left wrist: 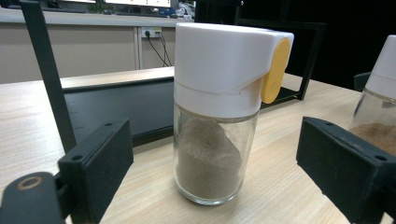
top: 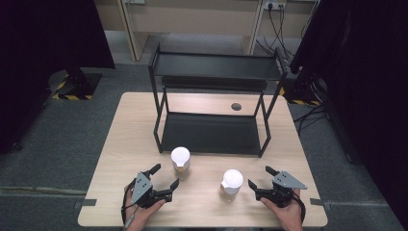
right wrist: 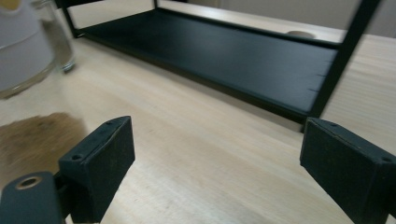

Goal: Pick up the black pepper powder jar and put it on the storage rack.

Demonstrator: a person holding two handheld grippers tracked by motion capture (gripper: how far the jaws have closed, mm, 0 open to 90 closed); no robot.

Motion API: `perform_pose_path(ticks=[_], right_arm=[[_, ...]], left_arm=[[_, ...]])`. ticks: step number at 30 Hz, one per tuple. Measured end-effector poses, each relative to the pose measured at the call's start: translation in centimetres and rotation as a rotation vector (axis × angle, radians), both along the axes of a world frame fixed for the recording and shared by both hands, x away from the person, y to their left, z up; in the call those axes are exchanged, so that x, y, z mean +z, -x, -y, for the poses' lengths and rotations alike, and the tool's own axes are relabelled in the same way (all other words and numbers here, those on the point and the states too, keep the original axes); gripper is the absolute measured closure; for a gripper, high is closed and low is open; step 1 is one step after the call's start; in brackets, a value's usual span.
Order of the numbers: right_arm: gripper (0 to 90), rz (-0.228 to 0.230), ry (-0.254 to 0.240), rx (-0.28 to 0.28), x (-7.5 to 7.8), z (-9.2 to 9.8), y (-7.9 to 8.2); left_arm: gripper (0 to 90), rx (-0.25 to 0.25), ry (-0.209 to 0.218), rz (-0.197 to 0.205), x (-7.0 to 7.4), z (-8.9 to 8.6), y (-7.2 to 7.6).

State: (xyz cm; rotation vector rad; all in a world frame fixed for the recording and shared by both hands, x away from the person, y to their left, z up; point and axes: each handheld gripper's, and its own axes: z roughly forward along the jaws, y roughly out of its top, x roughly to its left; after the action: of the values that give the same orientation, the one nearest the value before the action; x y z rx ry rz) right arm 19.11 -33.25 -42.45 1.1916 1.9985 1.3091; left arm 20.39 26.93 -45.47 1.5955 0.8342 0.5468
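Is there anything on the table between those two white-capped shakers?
No. In the high view, only bare wooden table lies between the left shaker and the right shaker.

Even overhead light falls on the pale table [top: 144, 144]; dark surroundings frame the high view. The near jar [right wrist: 23, 51] in the right gripper view is blurred; soft shadows lie beneath the rack [top: 211, 132].

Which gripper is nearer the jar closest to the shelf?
Left. The left gripper sits just in front of that jar, open and aimed at it. The right gripper is farther off, beside the other jar.
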Motion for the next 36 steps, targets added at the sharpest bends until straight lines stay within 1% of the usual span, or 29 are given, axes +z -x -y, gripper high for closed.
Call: perform_pose_path(ticks=[4, 8, 11, 16, 17, 18, 23, 24, 26, 30, 33, 36], right_arm=[[9.8, 0.008, -0.013, -0.037, -0.2, -0.2, 0.4], [9.8, 0.013, -0.017, -0.050, -0.3, -0.3, 0.6], [9.9, 0.009, -0.024, -0.048, -0.3, -0.1, 0.5], [9.8, 0.006, -0.028, -0.045, -0.3, 0.0, 0.4], [9.8, 0.006, -0.028, -0.044, -0.3, 0.0, 0.4], [9.8, 0.006, -0.028, -0.043, -0.3, 0.0, 0.4], [9.8, 0.004, -0.029, -0.041, -0.3, 0.1, 0.4], [9.8, 0.003, -0.029, -0.040, -0.2, 0.1, 0.3], [9.8, 0.001, -0.030, -0.039, -0.2, 0.1, 0.3], [9.8, 0.002, -0.031, -0.040, -0.3, 0.1, 0.3], [9.8, 0.000, -0.029, -0.038, -0.2, 0.1, 0.3], [9.8, -0.001, -0.026, -0.037, -0.2, 0.1, 0.2]], left_arm=[[9.7, -0.005, -0.013, 0.008, 0.0, 0.1, 0.0], [9.7, -0.008, -0.017, 0.012, 0.0, 0.3, 0.1], [9.9, -0.016, -0.031, 0.015, 0.2, 0.5, 0.0], [10.2, -0.021, -0.030, 0.015, 0.1, 0.9, -0.2], [10.2, -0.027, -0.040, 0.019, 0.2, 1.1, -0.4], [10.3, -0.027, -0.041, 0.020, 0.2, 1.2, -0.5], [10.7, -0.017, -0.037, 0.018, 0.2, 1.8, -1.0], [10.9, -0.015, -0.046, 0.022, 0.3, 2.1, -1.4], [11.2, -0.014, -0.045, 0.020, 0.3, 2.3, -1.6], [13.4, -0.007, -0.052, 0.021, 0.3, 2.7, -2.1], [15.1, -0.004, -0.050, 0.018, 0.3, 3.0, -2.4], [16.7, -0.008, -0.052, 0.015, 0.3, 3.2, -2.7]])
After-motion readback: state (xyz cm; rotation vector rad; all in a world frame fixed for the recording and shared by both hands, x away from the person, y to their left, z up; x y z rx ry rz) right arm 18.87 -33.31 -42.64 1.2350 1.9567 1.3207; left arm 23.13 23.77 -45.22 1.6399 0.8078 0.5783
